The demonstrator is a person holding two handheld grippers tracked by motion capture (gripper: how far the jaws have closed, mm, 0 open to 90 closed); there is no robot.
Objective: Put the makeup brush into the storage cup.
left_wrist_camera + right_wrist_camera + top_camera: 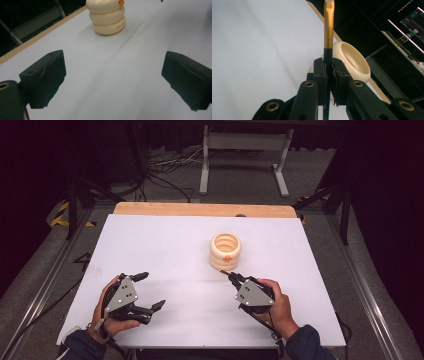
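A cream ribbed holder (225,251) (108,17) (352,60), built like stacked rings, stands upright right of the middle of the white table (165,245). A small orange piece (226,258) (121,2) sits on its near side. My right gripper (232,277) (328,67) is just in front of the holder, shut on a thin brush (328,30) with a dark handle and a gold ferrule; the bristle end runs out of the top of the right gripper view. My left gripper (153,290) (113,75) hovers at the near left with its jaws wide apart and nothing between them.
A wooden strip (200,209) runs along the table's far edge. Beyond it a white metal stand (245,142) and loose cables (165,170) lie on the floor. Dark frames flank both sides of the table.
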